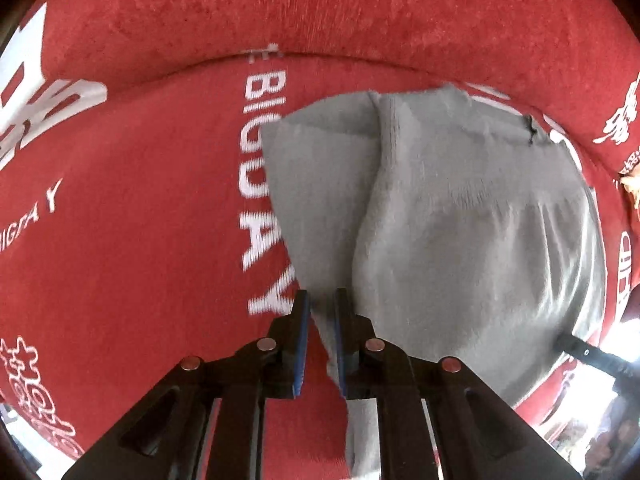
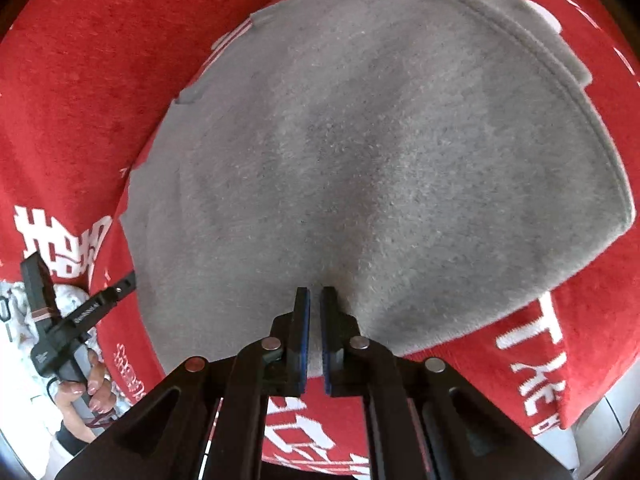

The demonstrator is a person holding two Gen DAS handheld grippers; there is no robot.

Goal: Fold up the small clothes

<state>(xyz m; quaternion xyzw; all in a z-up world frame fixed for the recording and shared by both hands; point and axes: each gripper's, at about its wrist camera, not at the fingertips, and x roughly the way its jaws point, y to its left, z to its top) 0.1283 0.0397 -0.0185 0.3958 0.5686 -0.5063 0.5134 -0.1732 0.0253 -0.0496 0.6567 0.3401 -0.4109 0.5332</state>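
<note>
A grey fleece garment (image 1: 460,220) lies spread on a red blanket (image 1: 140,200) with white lettering. My left gripper (image 1: 322,296) pinches the garment's near left edge, and folds run up from its jaws. In the right wrist view the garment (image 2: 380,140) fills the middle, hem curving along the far right. My right gripper (image 2: 315,292) is shut on its near edge, with creases fanning out from the tips. The left gripper (image 2: 120,288) shows at the cloth's left border, held by a hand (image 2: 92,392). A finger of the right gripper (image 1: 580,350) pokes in from the lower right.
The red blanket (image 2: 80,80) covers a cushioned seat, and a raised back part (image 1: 320,12) lies beyond a seam. The blanket's edge hangs at the lower right, with a pale surface (image 2: 600,432) beneath it. A light patterned cloth (image 2: 16,300) lies at the far left.
</note>
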